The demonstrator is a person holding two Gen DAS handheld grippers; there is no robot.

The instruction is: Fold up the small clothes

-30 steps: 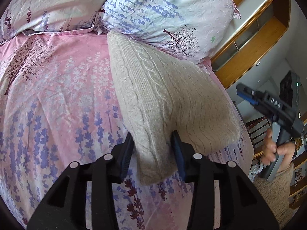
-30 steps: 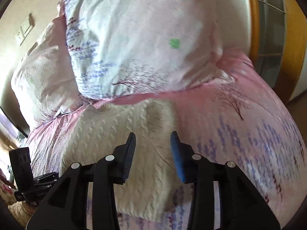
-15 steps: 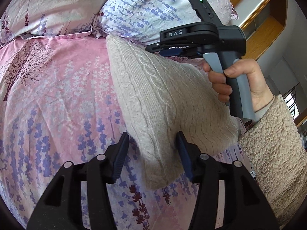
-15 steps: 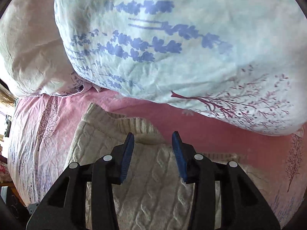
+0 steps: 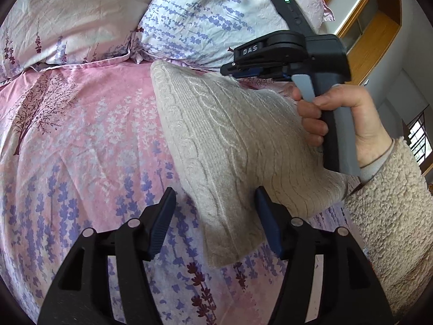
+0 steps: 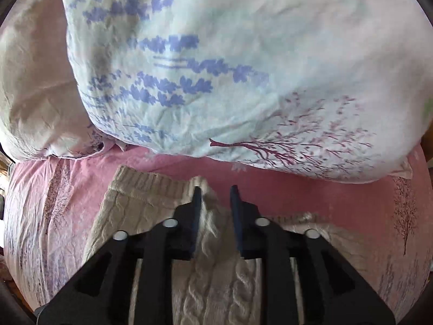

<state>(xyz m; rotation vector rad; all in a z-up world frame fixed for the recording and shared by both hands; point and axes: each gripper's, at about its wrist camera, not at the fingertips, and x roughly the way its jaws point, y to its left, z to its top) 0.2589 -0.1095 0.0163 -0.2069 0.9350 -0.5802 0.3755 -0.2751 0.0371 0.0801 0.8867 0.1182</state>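
Note:
A cream cable-knit sweater (image 5: 224, 140) lies on the pink flowered bedspread (image 5: 81, 140). My left gripper (image 5: 213, 211) is open, its fingers on either side of the sweater's near corner. My right gripper (image 5: 243, 69) shows in the left wrist view at the sweater's far edge by the pillows. In the right wrist view my right gripper (image 6: 215, 192) has narrowed around a raised bit of the sweater (image 6: 151, 216) near its ribbed hem; a gap still shows between the fingers.
Two flowered pillows (image 5: 211, 16) (image 5: 67, 19) lie at the head of the bed, just beyond the sweater; one pillow (image 6: 230, 67) fills the right wrist view. A wooden shelf unit (image 5: 376, 24) stands at the right of the bed.
My left gripper has opened and let go of the sweater's near corner. My right gripper came in over the sweater to its far edge and narrowed on the knit there.

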